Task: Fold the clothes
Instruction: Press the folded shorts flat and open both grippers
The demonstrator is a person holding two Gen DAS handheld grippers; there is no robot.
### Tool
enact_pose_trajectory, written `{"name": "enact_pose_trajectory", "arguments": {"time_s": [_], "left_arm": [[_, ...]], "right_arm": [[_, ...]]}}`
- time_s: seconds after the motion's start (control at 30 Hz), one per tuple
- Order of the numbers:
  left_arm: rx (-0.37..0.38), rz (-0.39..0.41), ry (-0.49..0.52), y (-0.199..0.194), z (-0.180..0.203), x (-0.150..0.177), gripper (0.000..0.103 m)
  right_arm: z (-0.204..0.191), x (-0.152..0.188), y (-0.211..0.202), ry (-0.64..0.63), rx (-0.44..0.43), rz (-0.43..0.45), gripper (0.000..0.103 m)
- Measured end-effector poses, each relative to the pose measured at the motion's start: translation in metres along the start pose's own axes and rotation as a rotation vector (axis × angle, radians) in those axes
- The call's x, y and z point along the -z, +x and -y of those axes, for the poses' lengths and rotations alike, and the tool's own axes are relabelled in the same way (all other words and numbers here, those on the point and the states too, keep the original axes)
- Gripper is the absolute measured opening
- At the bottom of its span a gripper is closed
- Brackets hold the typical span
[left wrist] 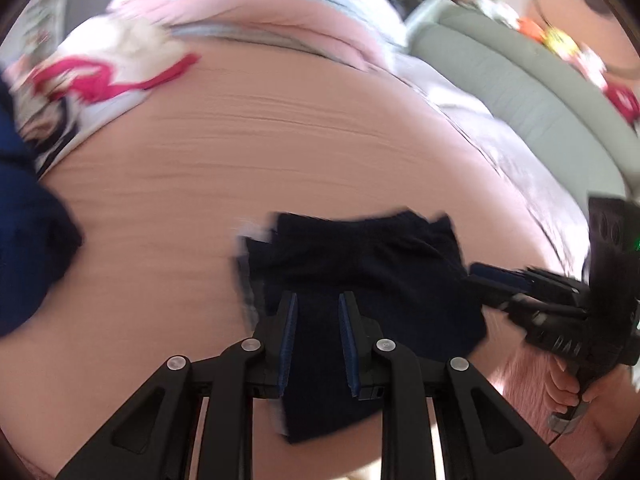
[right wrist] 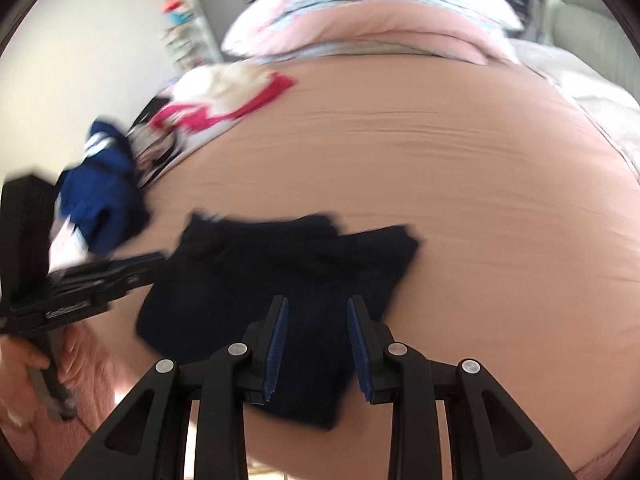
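Observation:
A dark navy garment (left wrist: 360, 264) (right wrist: 280, 264) lies folded and flat on the pink bed sheet (left wrist: 240, 160) (right wrist: 480, 200). My left gripper (left wrist: 318, 304) hovers over its near part, jaws a small way apart, with nothing pinched between the blue pads. In the right wrist view the left gripper (right wrist: 158, 260) reaches in from the left at the garment's left edge. My right gripper (right wrist: 317, 304) also stands slightly open above the garment's near part, pads free. In the left wrist view the right gripper (left wrist: 478, 274) comes in at the garment's right edge. Both pictures are blurred.
A crumpled bright blue garment (left wrist: 24, 248) (right wrist: 100, 200) lies left of the navy one. Behind it is a heap of white and pink clothes (left wrist: 100, 68) (right wrist: 224, 96). Pink pillows (left wrist: 256, 4) (right wrist: 360, 12) lie at the far end. A grey-green padded edge (left wrist: 520, 92) borders the right.

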State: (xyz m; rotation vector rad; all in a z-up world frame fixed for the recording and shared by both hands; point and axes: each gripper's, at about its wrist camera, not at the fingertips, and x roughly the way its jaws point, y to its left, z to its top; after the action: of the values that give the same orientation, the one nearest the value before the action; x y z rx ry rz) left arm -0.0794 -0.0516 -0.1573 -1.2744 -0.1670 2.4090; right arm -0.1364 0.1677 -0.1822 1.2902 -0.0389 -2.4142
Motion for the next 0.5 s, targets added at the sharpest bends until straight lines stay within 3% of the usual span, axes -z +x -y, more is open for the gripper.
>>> {"name": "enact_pose_trajectory", "arguments": {"time_s": [0.1, 0.2, 0.4, 0.5], "left_arm": [[-0.068, -0.053, 0.017, 0.022, 0.014, -0.001, 0.019], [-0.116, -0.099, 0.048, 0.028, 0.023, 0.008, 0.019], [-0.229, -0.069, 0.007, 0.006, 0.01, 0.007, 0.019], [-0.196, -0.067, -0.005, 0.001, 0.013, 0.013, 0.021]], "right_arm": [[-0.021, 0.015, 0.017, -0.112, 0.013, -0.104, 0.03], [-0.021, 0.023, 0.015, -0.143, 0.048, -0.1, 0.03], [0.011, 0.032, -0.008, -0.003, 0.125, -0.083, 0.03], [0.012, 0.036, -0.016, 0.036, 0.087, -0.052, 0.03]]}}
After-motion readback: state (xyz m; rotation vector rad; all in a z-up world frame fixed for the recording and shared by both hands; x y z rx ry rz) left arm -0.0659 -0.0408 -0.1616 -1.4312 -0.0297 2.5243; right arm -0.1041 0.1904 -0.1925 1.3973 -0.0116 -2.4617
